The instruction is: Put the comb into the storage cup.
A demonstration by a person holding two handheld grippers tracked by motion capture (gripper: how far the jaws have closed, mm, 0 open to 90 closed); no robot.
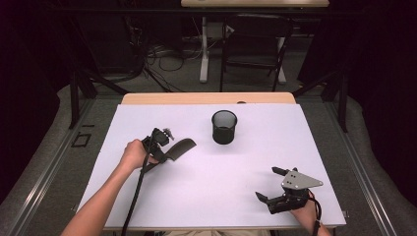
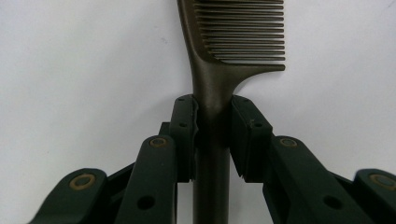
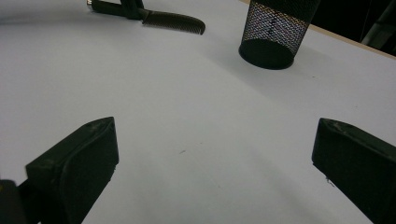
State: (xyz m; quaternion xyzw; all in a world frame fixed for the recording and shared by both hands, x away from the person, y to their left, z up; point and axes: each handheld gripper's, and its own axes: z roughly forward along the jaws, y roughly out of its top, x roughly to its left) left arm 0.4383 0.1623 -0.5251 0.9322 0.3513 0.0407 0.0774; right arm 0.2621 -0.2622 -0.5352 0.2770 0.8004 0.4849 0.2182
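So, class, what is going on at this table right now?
A person works with two hand-held grippers. The left gripper is clamped on the handle of a dark brown plastic comb over the white table. The right gripper rests near the front edge, jaws wide apart, holding nothing. A black mesh cup stands upright behind.

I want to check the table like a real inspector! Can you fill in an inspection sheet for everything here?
Surface: white sheet over a light wooden table; bare apart from the items below.
Job's things: dark brown plastic comb lying flat, its handle between the left gripper's jaws; black wire-mesh cup upright, apart from the comb, nothing seen inside.
Clutter: nothing seen.
Grippers: left gripper shut on the comb's handle just below the teeth; right gripper open, holding nothing, near the table's front edge.
Cables: black cable trails from the left gripper along the forearm.
Surroundings: dark folding chair, tangled floor cables, black curtains.
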